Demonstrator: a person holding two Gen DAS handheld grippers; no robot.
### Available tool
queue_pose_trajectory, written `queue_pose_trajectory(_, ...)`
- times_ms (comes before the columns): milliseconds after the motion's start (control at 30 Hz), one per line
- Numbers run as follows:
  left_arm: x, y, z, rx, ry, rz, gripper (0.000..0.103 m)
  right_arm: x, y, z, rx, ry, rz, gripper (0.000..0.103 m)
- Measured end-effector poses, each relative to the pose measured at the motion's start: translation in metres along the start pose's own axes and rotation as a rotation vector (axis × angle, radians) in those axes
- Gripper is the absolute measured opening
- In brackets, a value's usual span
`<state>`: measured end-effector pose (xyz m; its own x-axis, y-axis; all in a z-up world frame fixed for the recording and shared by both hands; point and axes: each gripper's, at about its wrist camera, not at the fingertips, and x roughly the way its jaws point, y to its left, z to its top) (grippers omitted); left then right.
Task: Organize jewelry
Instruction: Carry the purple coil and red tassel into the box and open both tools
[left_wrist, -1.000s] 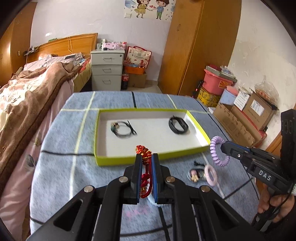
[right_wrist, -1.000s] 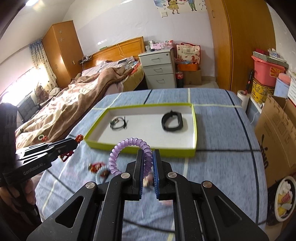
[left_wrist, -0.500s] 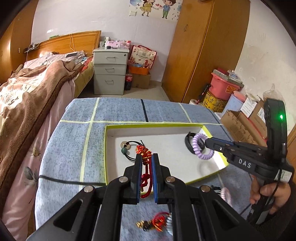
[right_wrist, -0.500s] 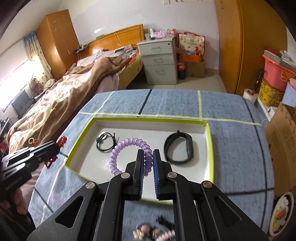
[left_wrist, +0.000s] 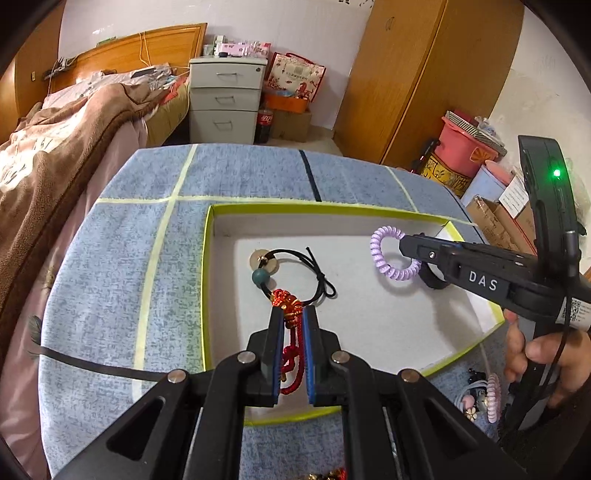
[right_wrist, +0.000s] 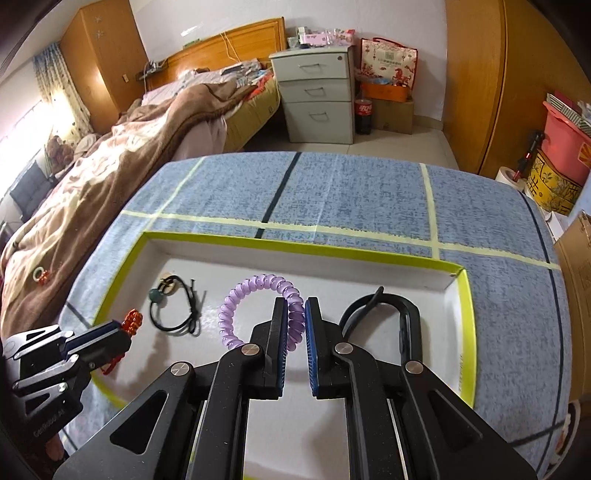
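Both of my grippers are now hanging over the tray, having come forward off the blue cloth where they were a second ago. Nearest to me, I am keeping the left gripper (left_wrist: 293, 314) clenched on the red knotted cord charm (left_wrist: 286, 306), whose loop is dangling between the blue pads above the near left part of the tray floor. I am holding the right gripper (right_wrist: 294, 304) clamped on the purple spiral hair tie (right_wrist: 255, 295), which is sticking out to the left of the pads over the middle of the tray. A few loose trinkets (left_wrist: 480, 397) are lying on the blue checked tablecloth (right_wrist: 369, 192) outside the tray's near right corner, close to the person's hand (left_wrist: 546, 354) gripping the right handle. Inside the shallow white tray with the yellow-green rim (right_wrist: 295, 245), a black cord bracelet with a green bead (right_wrist: 173, 306) is resting at the left, and a black wristband (right_wrist: 399, 314) is lying at the right, partly hidden behind my right gripper. Beyond the table, a bed (right_wrist: 129, 140) and a grey drawer unit (right_wrist: 314, 92) are standing against the wall.
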<state>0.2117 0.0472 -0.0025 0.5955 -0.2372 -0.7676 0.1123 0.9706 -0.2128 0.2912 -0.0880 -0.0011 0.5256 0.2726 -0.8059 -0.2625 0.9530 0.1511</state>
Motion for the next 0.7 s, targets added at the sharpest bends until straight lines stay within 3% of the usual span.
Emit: queue_pose_trajectory(700,0.014,0.009,-0.001,-0.035,0.036,0.005,0.011,0.021,0.004,0.001,-0.036,0.036,-0.043,0.010)
